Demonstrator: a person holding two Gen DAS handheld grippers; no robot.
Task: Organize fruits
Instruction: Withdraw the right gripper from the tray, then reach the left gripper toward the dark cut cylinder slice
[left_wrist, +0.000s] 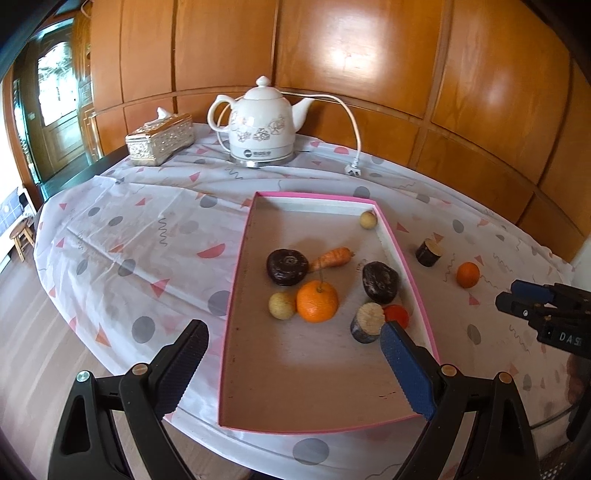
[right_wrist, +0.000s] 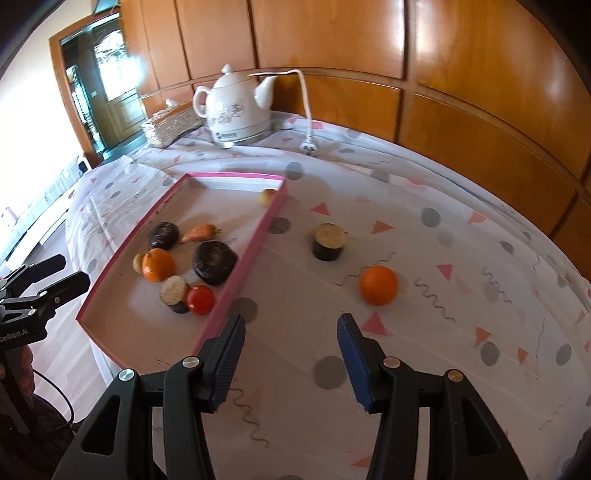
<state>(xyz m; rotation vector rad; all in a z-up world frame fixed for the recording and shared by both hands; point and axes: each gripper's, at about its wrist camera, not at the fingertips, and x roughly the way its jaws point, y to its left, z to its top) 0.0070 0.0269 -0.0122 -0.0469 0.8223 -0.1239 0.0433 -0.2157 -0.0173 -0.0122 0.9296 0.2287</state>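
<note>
White kettle (left_wrist: 260, 123), tissue box (left_wrist: 159, 139), patterned tablecloth (left_wrist: 140, 236), wood-panelled wall (left_wrist: 369, 55)

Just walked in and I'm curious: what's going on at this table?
A person holds tongs in each hand, sorting fruit into a pink-rimmed tray. Most pieces already lie in it. An orange and a dark cut chunk still sit on the cloth outside. The right tongs hang open near that orange; the left tongs are open over the tray, empty.
</note>
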